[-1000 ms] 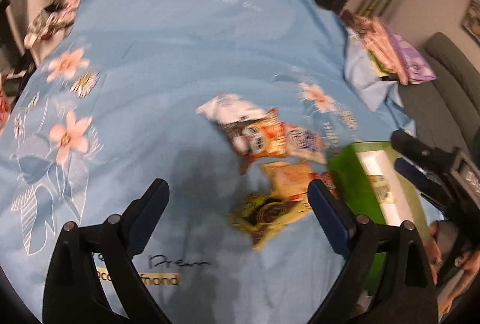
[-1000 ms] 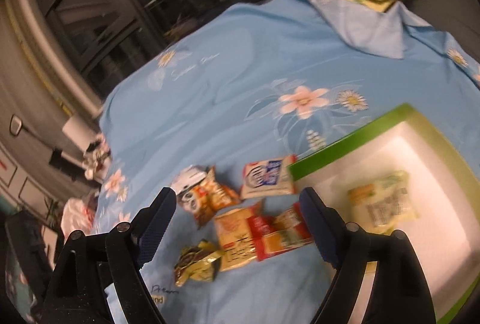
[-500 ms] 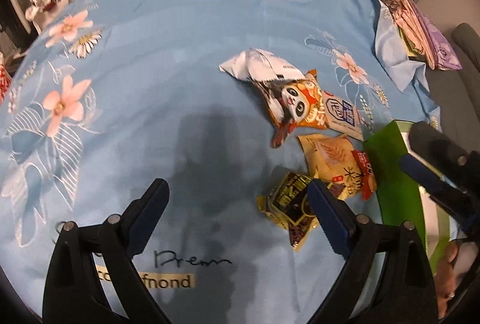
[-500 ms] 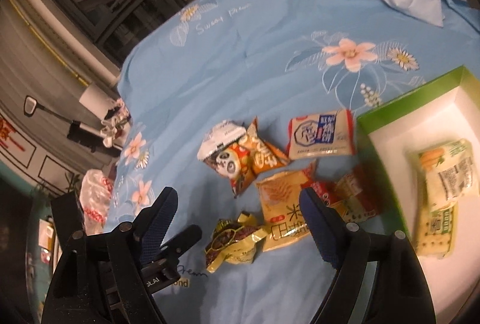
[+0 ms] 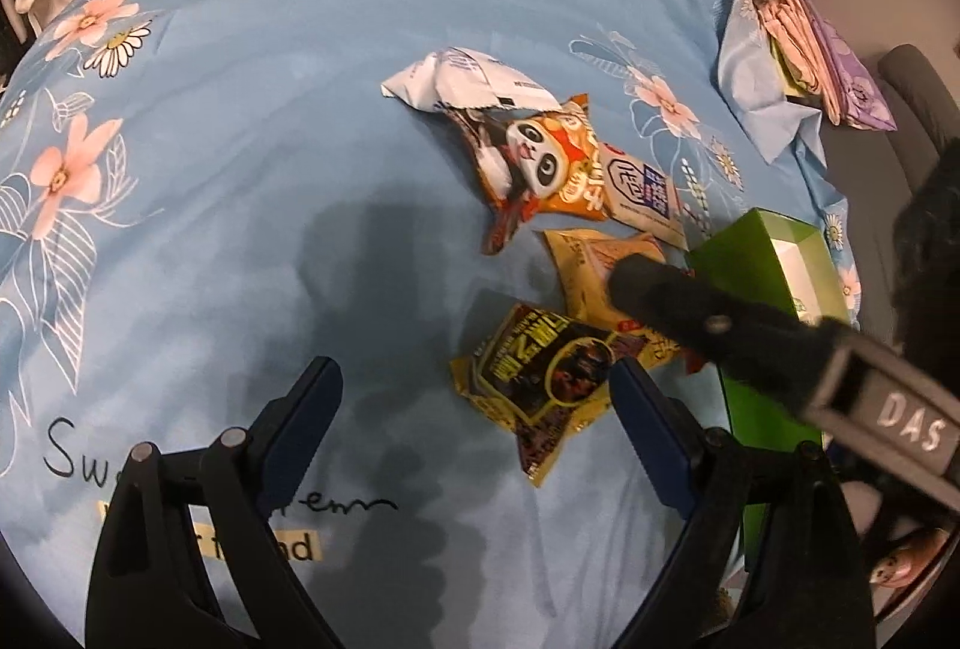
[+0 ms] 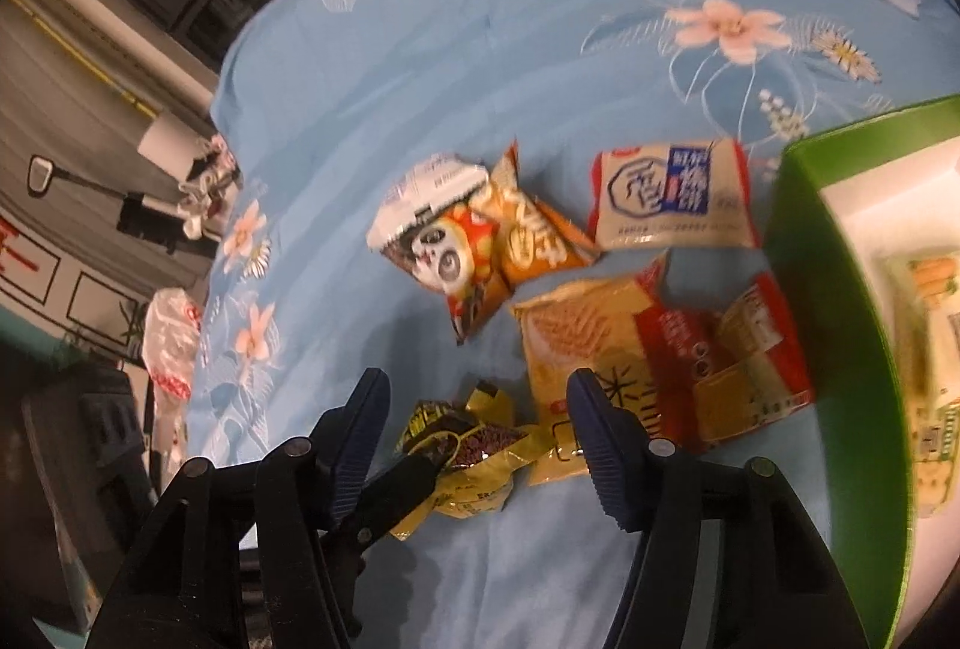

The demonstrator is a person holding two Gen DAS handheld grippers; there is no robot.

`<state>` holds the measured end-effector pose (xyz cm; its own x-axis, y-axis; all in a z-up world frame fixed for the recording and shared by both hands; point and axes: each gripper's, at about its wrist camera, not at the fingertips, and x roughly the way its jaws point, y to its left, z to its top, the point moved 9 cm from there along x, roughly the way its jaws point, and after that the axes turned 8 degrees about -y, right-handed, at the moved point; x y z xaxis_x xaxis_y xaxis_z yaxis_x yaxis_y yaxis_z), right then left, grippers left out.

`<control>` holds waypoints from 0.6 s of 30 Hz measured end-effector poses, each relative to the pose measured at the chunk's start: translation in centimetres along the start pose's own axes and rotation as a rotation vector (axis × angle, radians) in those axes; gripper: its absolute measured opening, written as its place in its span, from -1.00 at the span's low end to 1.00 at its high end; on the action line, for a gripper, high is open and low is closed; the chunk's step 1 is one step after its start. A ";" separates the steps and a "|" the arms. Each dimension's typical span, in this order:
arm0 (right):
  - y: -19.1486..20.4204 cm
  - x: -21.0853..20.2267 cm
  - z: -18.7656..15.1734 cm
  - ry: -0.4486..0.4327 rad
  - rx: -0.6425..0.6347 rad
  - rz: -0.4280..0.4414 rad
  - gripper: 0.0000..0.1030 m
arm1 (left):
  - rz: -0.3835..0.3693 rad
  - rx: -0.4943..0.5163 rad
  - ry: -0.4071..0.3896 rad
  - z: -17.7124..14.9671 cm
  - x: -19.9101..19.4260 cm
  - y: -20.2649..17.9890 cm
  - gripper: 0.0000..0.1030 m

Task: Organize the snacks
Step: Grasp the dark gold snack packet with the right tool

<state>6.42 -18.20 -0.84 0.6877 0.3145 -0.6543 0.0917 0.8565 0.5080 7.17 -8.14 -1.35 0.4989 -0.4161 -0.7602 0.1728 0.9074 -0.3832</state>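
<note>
Left wrist view: left gripper (image 5: 474, 397) spread wide, empty, above light-blue floral bedsheet (image 5: 240, 169). Crinkly yellow-and-black foil snack packet (image 5: 540, 373) just beside its right finger, near sheet's right edge, close to green-walled white-lined box (image 5: 774, 253).

Right wrist view: right gripper (image 6: 474, 409) just been closing, half spread, pinching nothing; packet (image 6: 468, 457) between fingers. Probably light, soft, slippery; best pinched at crimped end seam.

Both wrist views angled down (close), sharing snack packets (image 5: 543, 376) (image 6: 462, 454), green box (image 5: 774, 277) (image 6: 840, 349)
</note>
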 end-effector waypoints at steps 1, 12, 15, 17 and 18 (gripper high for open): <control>0.1 0.2 -0.2 0.009 -0.001 0.006 0.25 | -0.003 0.004 0.005 -0.2 0.0 -0.1 0.75; 0.1 1.7 -1.2 0.062 -0.024 0.023 0.09 | -0.062 -0.044 0.088 -1.5 1.8 -0.1 0.58; 0.1 1.9 -1.3 0.076 -0.026 0.037 0.06 | -0.071 -0.053 0.082 -1.5 1.8 0.0 0.54; 0.0 2.5 -1.7 0.108 -0.001 0.061 0.06 | -0.062 -0.039 0.078 -1.5 1.8 0.0 0.47; -0.1 2.8 -1.9 0.121 0.011 0.071 0.06 | -0.060 -0.032 0.075 -1.6 1.8 0.0 0.46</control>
<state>6.98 -16.61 -3.81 0.6010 0.4219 -0.6788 0.0545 0.8257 0.5614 6.69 -9.02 -3.54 0.4229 -0.4740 -0.7723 0.1722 0.8788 -0.4451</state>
